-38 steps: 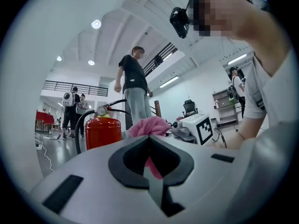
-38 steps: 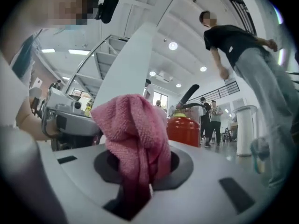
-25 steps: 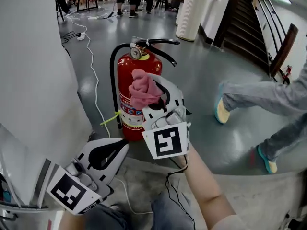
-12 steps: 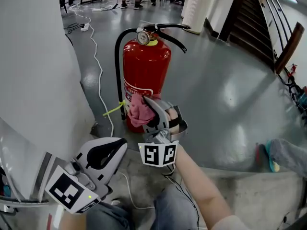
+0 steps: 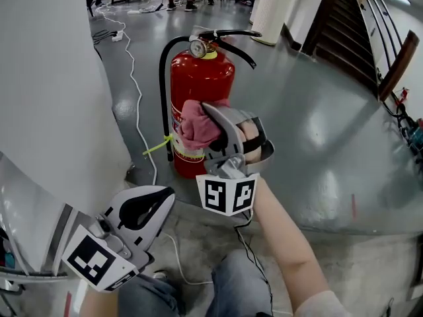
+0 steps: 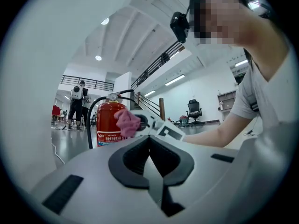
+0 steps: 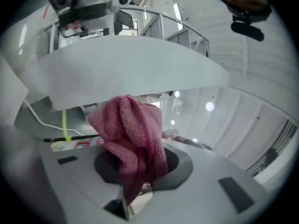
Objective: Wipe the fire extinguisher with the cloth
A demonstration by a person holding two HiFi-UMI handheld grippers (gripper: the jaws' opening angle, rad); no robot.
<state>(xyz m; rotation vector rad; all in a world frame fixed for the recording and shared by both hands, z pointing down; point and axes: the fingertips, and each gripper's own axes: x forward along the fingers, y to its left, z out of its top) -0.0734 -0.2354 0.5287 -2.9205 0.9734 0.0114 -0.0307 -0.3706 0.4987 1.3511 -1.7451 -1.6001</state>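
A red fire extinguisher (image 5: 202,78) with a black hose and handle stands upright on the grey floor, seen also in the left gripper view as fire extinguisher (image 6: 106,125). My right gripper (image 5: 213,125) is shut on a pink cloth (image 5: 197,124) and presses it against the middle of the cylinder's front. The cloth (image 7: 133,136) bunches out of the jaws in the right gripper view. My left gripper (image 5: 149,207) hangs low at the left, shut and holding nothing, apart from the extinguisher.
A white wall or pillar (image 5: 46,84) rises close on the left. A white cable (image 5: 135,121) runs along the floor beside the extinguisher. A white ribbed bin (image 5: 274,8) stands at the back, stairs (image 5: 357,25) at the right. People stand far behind.
The right gripper with the cloth went down the extinguisher's front and has come back up to its middle. A person walking at the right has left the view. The left gripper stayed still.
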